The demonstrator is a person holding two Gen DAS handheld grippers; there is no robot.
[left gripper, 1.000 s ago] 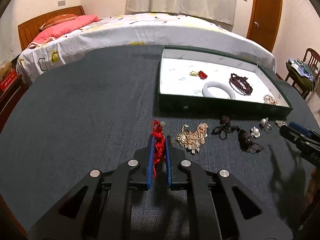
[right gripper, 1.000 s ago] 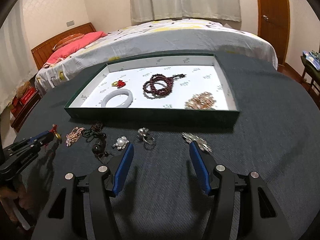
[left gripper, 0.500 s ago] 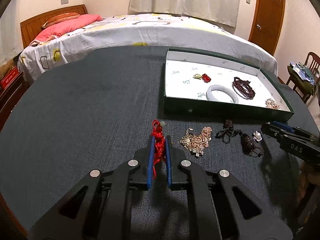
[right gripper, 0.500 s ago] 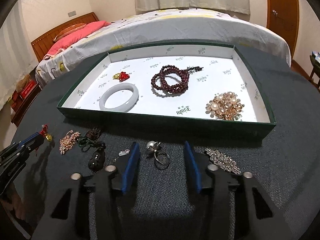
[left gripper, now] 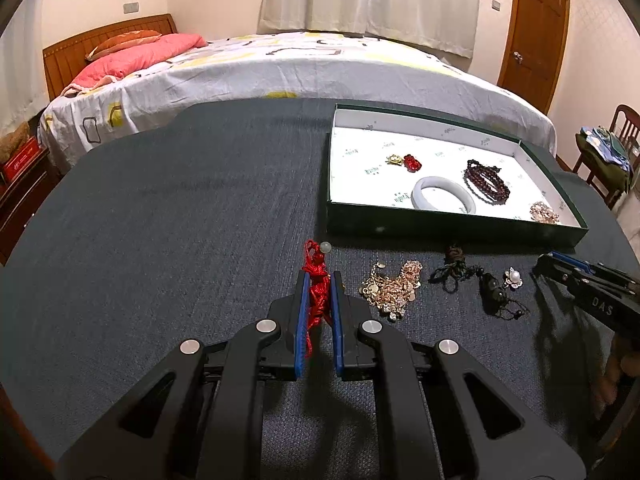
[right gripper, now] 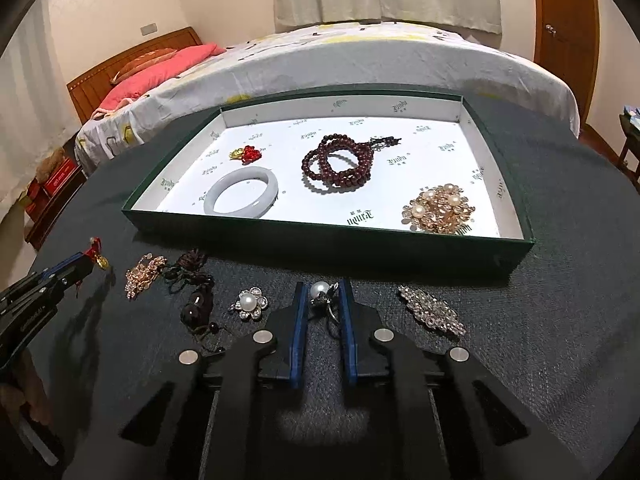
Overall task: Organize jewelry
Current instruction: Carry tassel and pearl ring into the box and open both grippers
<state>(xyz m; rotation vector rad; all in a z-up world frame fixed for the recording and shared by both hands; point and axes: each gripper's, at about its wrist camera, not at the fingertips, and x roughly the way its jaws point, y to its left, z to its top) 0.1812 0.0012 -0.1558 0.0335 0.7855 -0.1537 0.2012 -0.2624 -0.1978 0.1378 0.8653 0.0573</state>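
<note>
Two grippers work the dark table (right gripper: 560, 320). Left gripper (left gripper: 319, 280) fingers are clamped on the red cord charm (left gripper: 316, 292). Right gripper (right gripper: 323, 296) fingers stand narrow around the pearl ring (right gripper: 320, 294); contact cannot be confirmed. Both pieces lie in front of the green tray (right gripper: 320, 240), which holds the white bangle (right gripper: 241, 197) and bead bracelet (right gripper: 340, 162).
</note>
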